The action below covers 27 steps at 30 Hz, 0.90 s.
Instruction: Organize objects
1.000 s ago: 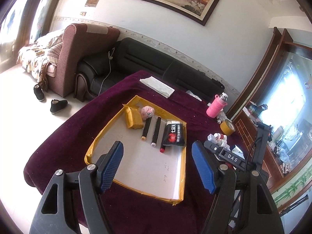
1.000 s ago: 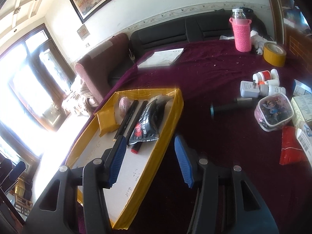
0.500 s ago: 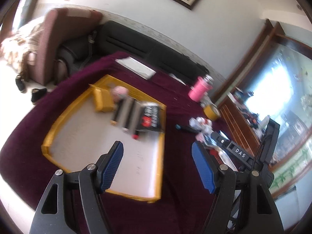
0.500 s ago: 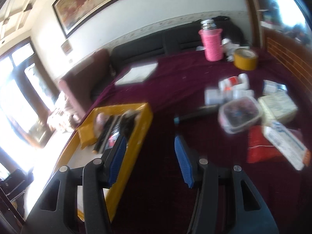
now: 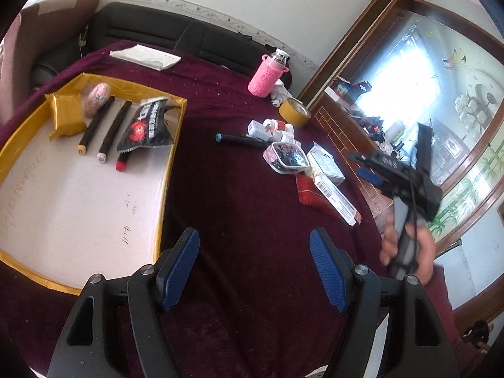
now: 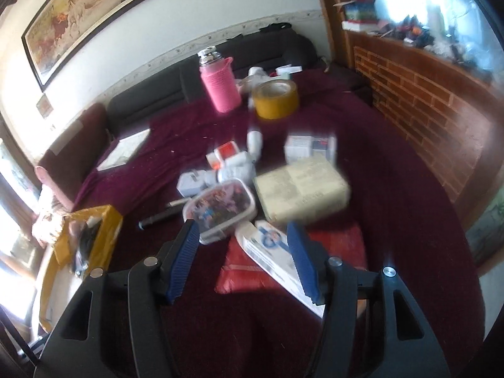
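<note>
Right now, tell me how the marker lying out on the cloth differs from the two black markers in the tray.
The loose marker lies alone on the maroon cloth with a teal end cap, nearly crosswise in the left wrist view. The two tray markers lie side by side inside the yellow-rimmed tray with pale end caps, slanting together. All have slim black barrels.

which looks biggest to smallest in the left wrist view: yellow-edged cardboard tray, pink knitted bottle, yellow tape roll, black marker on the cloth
1. yellow-edged cardboard tray
2. pink knitted bottle
3. black marker on the cloth, long but thin
4. yellow tape roll
The last two look close; the bottle and tape lie farther from the camera.
</note>
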Motion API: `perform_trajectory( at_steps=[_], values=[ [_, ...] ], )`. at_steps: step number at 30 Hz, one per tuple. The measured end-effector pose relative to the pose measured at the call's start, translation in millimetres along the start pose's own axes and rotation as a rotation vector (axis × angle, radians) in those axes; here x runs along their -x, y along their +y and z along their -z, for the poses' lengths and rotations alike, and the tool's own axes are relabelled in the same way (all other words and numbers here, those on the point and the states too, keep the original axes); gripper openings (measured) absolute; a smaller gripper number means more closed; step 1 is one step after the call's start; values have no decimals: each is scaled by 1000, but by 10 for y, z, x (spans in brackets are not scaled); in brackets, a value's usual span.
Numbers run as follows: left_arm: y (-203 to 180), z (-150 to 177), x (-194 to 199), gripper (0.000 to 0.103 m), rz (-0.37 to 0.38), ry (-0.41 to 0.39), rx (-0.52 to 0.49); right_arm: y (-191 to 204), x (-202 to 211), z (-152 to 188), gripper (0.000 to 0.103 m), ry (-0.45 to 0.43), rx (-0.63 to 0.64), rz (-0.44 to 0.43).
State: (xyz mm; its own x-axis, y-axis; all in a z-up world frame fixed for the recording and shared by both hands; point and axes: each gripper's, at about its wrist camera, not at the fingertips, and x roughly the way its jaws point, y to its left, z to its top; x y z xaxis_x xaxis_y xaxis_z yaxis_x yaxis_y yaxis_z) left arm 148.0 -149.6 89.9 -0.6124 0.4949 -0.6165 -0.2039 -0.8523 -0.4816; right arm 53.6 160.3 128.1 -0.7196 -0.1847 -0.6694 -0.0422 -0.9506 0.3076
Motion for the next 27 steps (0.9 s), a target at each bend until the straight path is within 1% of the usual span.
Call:
perform_trajectory(
  at_steps=[2, 3, 6, 8, 10, 11, 12, 13, 14, 17, 18, 19, 20, 21, 22, 24, 26, 27],
  values=[
    [7, -25, 41, 67, -10, -11, 5, 88, -251, -205, 57, 62, 13, -47],
    [11, -33, 70, 67, -13, -15, 10, 140, -462, -330, 57, 107, 12, -48],
    [18, -17, 141, 67, -30, -29, 10, 232, -994, -547, 57, 198, 11, 6],
    [40, -4, 207, 67, -51, -41, 8, 240, -1276, -602, 57, 250, 17, 33],
    [73, -10, 236, 67, -69, -44, 7, 225, -1532, -623, 56, 283, 21, 79],
    [97, -13, 257, 67, -78, -49, 8, 230, -1619, -603, 57, 311, 24, 81],
    [126, -22, 251, 67, -80, -54, 9, 251, -1706, -561, 58, 354, 34, 71],
    [149, -26, 252, 67, -78, -57, 12, 286, -1721, -527, 59, 376, 46, 54],
    [171, -29, 248, 67, -74, -57, 16, 328, -1699, -493, 59, 390, 61, 23],
    [235, -52, 159, 67, -51, -38, 30, 524, -1539, -260, 59, 504, 105, -209],
    [241, -55, 127, 67, -46, -32, 33, 615, -1462, -140, 59, 561, 146, -287],
    [248, -53, 104, 67, -43, -28, 34, 701, -1332, -13, 58, 589, 200, -339],
    [253, -49, 66, 67, -38, -19, 33, 738, -1204, 64, 58, 575, 236, -354],
    [242, -43, 31, 67, -36, -11, 30, 739, -1020, 141, 58, 531, 256, -349],
    [233, -39, 1, 67, -33, -4, 26, 710, -913, 177, 58, 496, 250, -341],
    [161, -28, -69, 67, -27, 11, -3, 581, -652, 245, 58, 390, 199, -326],
    [35, -19, -113, 67, -23, 25, -75, 440, -442, 312, 59, 277, 147, -300],
    [-92, -20, -162, 67, -27, 40, -149, 367, -315, 385, 59, 203, 142, -261]
  ],
)
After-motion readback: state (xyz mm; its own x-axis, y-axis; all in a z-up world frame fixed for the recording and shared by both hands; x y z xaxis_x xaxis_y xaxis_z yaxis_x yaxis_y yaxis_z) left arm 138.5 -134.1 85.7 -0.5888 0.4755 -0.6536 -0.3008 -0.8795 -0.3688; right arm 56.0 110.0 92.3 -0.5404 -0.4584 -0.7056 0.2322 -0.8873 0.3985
